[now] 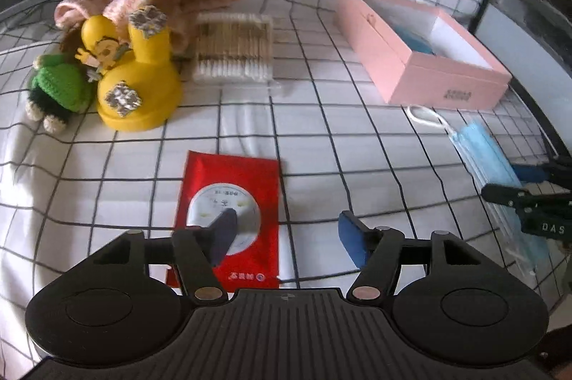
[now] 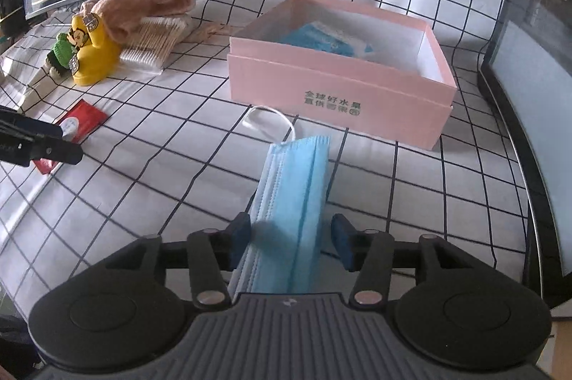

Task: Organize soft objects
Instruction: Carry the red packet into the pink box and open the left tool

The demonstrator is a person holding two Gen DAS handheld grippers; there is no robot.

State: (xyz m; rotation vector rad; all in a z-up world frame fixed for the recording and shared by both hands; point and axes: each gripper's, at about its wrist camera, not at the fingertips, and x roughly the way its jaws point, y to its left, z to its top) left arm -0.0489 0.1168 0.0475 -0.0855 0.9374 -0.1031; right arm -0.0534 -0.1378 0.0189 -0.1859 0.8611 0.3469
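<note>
We see one blue item in the pink box (image 2: 339, 87); between our parted right tongs (image 2: 289, 242) lies the unclamped mask (image 2: 296, 187); our left tongs (image 1: 286, 237) gape above the red packet (image 1: 228, 201).

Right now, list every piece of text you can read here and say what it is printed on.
"DAS": white letters on the right gripper, at the left wrist view's edge.
Pink box: two rows of green Chinese characters, too blurred to read.
Red packet: white characters near its bottom edge and on its round label, upside down, too small to read.
Yellow toy: patches only, no words.
</note>
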